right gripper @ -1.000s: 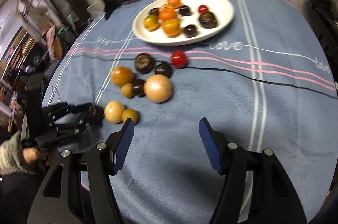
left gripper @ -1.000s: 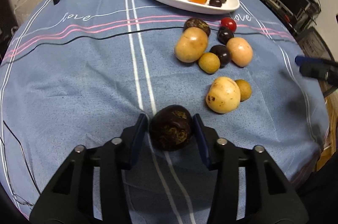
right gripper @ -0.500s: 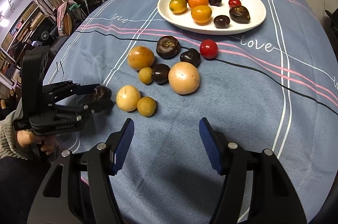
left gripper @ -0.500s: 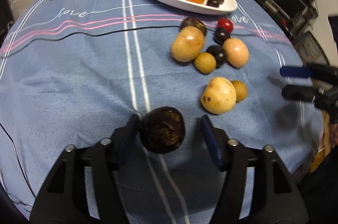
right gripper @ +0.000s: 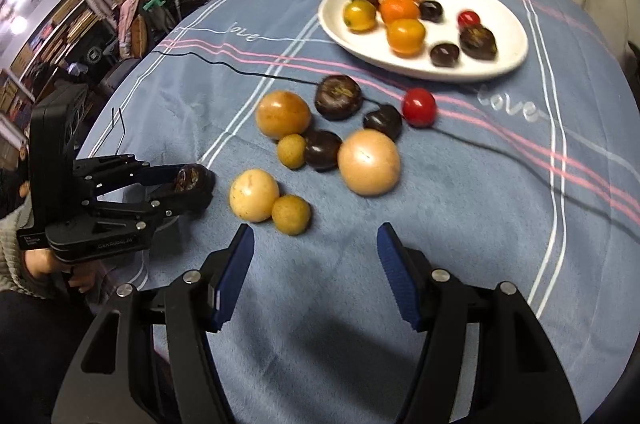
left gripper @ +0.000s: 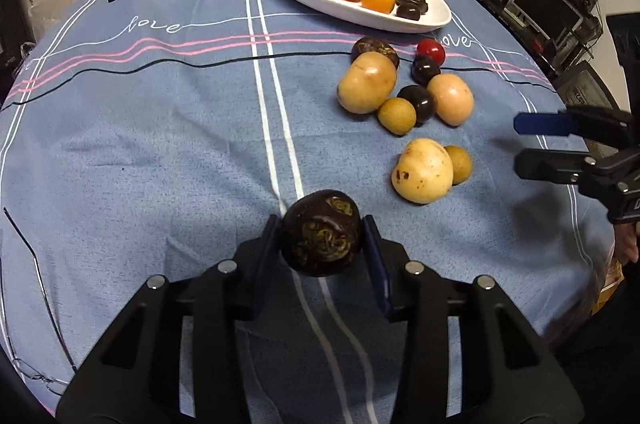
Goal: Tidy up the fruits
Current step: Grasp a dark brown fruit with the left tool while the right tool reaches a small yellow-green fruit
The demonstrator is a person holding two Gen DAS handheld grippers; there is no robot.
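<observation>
The left hand-held gripper pinches a dark purple-brown round fruit with a tan scabbed patch between its blue-lined fingers, its jaws having just closed in on it; the fruit sits low over the blue cloth-covered counter with white and pink stripes, and I cannot tell whether it touches the cloth. From the other side the same fruit shows at the tips of that gripper, with a person's hand in a knit sleeve behind it.

The right hand-held gripper is spread with nothing between its fingers, hovering just short of a pale yellow round fruit and a small tan fruit that touch each other.

Farther on lies a loose cluster: two larger tan-orange fruits, dark plum-like ones, a small tan one and a small red tomato-like fruit. Beyond it a white oval plate holds orange, yellow, dark and red fruits.
</observation>
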